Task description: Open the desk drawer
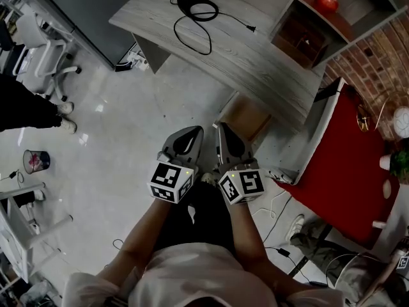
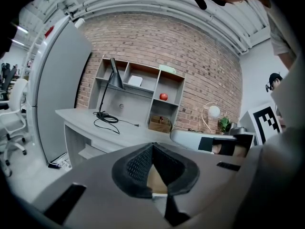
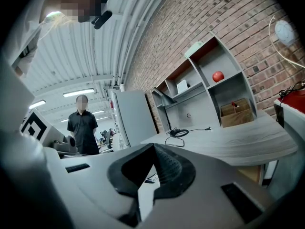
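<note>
Left gripper (image 1: 195,132) and right gripper (image 1: 223,130), two in all, were pinched shut, empty; ahead stood one desk (image 1: 255,56) bearing one cable (image 1: 195,8).

Office: grey desk (image 1: 275,69), cubby shelves (image 2: 147,101), white swivel chair (image 2: 13,116) (brick wall (image 2: 190,46) behind)

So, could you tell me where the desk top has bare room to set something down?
The desk top is bare from the plug of the black cable to the end beside the shelf unit. Its coil and the lamp crowd the other end.
</note>
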Available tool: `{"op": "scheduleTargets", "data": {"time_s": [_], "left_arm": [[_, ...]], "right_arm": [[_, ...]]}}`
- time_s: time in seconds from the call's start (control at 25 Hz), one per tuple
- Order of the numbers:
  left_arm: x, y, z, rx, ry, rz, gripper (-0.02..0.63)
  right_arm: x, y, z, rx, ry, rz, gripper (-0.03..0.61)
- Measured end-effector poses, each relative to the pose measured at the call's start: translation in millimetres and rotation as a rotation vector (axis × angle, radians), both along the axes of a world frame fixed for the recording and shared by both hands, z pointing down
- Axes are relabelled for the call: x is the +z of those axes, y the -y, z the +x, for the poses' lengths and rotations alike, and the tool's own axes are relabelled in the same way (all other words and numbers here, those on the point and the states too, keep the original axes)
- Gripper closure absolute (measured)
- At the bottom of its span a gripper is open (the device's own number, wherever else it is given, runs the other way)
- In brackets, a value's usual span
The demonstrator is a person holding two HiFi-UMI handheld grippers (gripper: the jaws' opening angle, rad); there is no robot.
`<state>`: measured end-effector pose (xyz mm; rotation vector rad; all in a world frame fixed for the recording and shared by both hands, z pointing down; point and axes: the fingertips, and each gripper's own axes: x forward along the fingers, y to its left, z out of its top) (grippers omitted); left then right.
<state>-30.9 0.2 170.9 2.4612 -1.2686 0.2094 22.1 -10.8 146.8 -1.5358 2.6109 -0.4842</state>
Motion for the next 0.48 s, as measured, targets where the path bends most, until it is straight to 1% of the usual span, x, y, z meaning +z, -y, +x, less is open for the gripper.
{"op": "scheduleTargets", "data": {"time_s": [0.48], "left_arm": [[4.4,-2.1,-3.8,0.006,-0.012,-0.013,0.614]], "right_arm": [[2.0,-2.2,-6.3,-0.005,-0.003,-0.004,0.561]]}}
